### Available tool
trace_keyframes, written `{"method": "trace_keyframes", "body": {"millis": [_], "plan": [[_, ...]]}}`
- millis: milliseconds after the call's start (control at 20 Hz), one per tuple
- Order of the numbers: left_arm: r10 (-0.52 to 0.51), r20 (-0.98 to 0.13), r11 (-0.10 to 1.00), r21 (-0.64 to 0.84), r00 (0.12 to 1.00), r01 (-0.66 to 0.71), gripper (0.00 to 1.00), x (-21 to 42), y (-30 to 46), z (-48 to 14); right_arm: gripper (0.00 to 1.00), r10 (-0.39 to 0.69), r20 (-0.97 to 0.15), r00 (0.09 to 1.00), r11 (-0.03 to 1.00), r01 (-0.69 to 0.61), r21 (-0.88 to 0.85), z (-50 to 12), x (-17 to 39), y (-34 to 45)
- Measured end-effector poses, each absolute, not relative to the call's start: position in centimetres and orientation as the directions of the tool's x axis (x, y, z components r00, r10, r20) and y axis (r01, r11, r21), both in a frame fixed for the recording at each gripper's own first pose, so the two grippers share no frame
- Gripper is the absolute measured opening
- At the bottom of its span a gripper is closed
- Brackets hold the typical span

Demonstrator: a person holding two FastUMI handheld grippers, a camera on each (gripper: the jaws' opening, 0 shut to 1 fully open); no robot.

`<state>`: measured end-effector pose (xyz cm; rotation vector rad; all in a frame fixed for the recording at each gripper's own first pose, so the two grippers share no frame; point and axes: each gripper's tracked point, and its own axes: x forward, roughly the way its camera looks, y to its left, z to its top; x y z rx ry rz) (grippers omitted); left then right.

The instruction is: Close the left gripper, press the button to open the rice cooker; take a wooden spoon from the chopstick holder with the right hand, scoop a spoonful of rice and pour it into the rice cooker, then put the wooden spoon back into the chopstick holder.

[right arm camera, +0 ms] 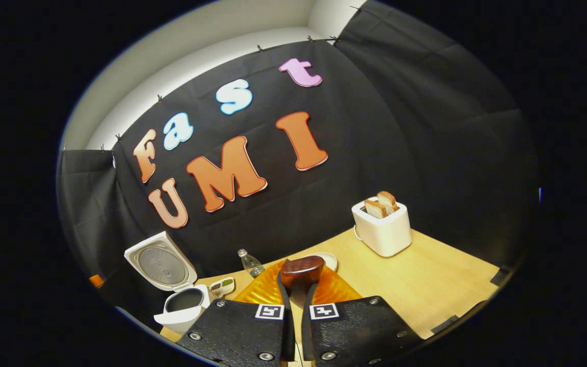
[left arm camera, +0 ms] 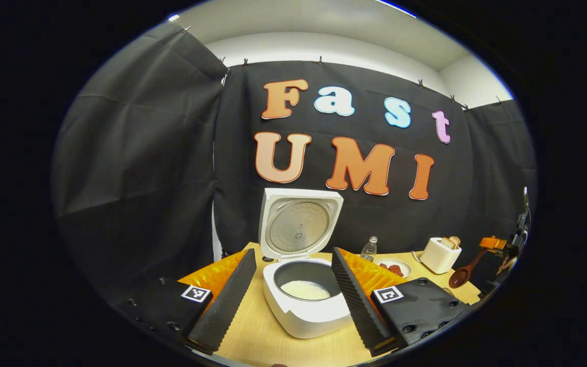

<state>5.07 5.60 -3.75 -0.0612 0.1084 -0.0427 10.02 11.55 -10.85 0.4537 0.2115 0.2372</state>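
Observation:
The white rice cooker [left arm camera: 306, 300] stands on the wooden table with its lid [left arm camera: 298, 224] raised, and white rice lies in the pot [left arm camera: 304, 289]. My left gripper [left arm camera: 293, 252] is open, with one finger on each side of the cooker and nothing held. At the far right of the left gripper view, the right gripper [left arm camera: 502, 250] holds the wooden spoon [left arm camera: 464, 272] above the table. In the right gripper view, my right gripper [right arm camera: 297, 290] is shut on the spoon's handle, and the spoon's bowl [right arm camera: 301, 270] sticks out ahead. The cooker [right arm camera: 181, 306] sits at the lower left.
A white toaster [right arm camera: 382, 227] holding bread slices stands at the right of the table [right arm camera: 426, 285]. A small clear bottle [right arm camera: 250, 262] stands by the back wall. Nearby are a plate [left arm camera: 394, 267] of red pieces and a small dish [right arm camera: 222, 286].

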Motion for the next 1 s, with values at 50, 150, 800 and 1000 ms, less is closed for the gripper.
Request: {"method": "trace_keyframes", "body": {"millis": [50,150,800,1000], "plan": [[-0.041,-0.111,0.998,-0.056,0.993,0.035,1.00,5.1,5.6,-3.8,0.04,0.270,-0.165,0.949,0.869,-0.166,0.466,-12.1,10.2,11.5],[-0.026,-0.116,0.999,-0.040,0.993,0.021,1.00,5.1,5.8,-4.0,0.04,0.262,-0.193,0.946,0.869,-0.144,0.473,-14.5,10.6,11.2],[0.034,-0.159,0.999,-0.018,0.987,-0.038,1.00,4.6,6.7,-4.6,0.05,0.266,-0.294,0.918,0.846,-0.077,0.527,-22.8,12.4,10.9],[0.033,-0.153,0.998,-0.039,0.988,-0.039,1.00,5.1,6.2,-4.1,0.15,0.253,-0.324,0.912,0.840,-0.041,0.541,-23.2,12.0,9.5]]}}
